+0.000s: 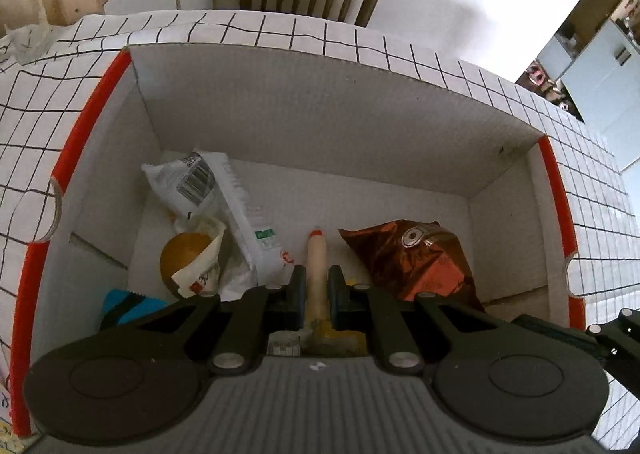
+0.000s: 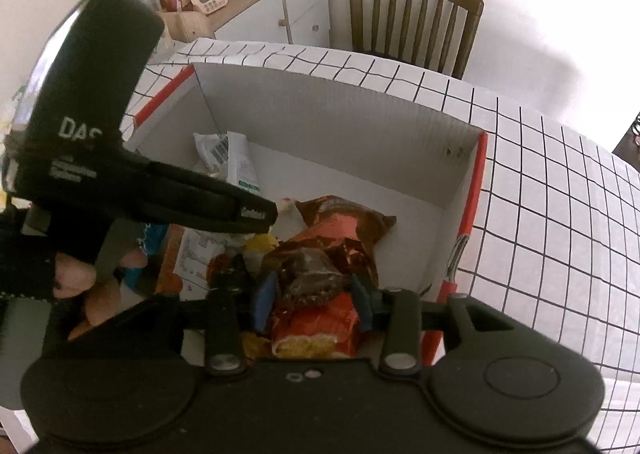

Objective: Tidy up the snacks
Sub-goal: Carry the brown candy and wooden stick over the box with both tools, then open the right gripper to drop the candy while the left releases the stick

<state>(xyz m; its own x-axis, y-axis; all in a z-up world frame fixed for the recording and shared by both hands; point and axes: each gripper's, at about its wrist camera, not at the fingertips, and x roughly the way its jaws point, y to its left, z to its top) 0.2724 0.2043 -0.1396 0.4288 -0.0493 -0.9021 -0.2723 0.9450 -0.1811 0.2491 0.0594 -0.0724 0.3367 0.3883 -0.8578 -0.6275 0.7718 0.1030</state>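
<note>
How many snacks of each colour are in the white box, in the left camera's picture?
White plastic packets: 2
Golden round bun in white wrapper: 1
Blue packet: 1
Beige sausage stick with red tip: 1
Brown-red foil bag: 1
Total: 6

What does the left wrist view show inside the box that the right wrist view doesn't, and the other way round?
Left wrist only: a round orange-brown bun in torn white wrapping, and the left gripper shut on a slim beige sausage stick with a red tip.

Right wrist only: the right gripper around a crinkled orange-red and brown snack packet.

Both: the white cardboard box with red edges, the white barcoded wrapper and the brown foil snack bag.
</note>
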